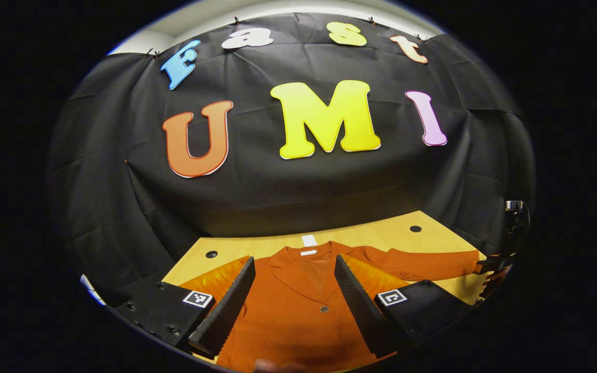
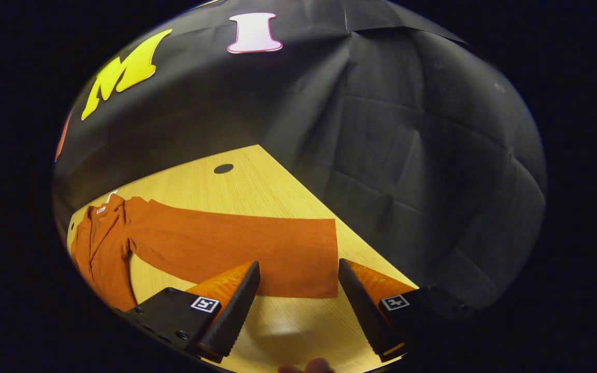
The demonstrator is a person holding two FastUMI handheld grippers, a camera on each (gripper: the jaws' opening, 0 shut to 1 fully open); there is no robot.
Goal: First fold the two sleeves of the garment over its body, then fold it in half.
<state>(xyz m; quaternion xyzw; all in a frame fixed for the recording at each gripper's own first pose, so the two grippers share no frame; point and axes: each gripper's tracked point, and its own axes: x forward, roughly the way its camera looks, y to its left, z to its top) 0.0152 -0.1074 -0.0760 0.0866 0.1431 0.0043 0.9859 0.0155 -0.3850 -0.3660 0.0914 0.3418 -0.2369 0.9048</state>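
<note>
A rust-orange garment [image 1: 298,305] lies flat on the wooden table [image 1: 381,233], collar toward the far wall, one button on its front. My left gripper [image 1: 294,280] hovers open above its chest, nothing between the fingers. One sleeve [image 1: 423,261] stretches out to the right, and the other gripper [image 1: 495,267] shows at that sleeve's end. In the right gripper view the same sleeve [image 2: 236,248] lies spread straight across the table [image 2: 257,176]. My right gripper [image 2: 298,280] is open just over the cuff edge, fingers apart on either side of it, not touching the cloth.
The black cloth wall [image 1: 298,197] closes the table's far side and right side [image 2: 407,181]. Dark round holes [image 1: 415,228] [image 1: 211,254] mark the table's far corners. A white tag [image 1: 309,241] sits at the collar. Bare wood [image 2: 288,326] lies under my right gripper.
</note>
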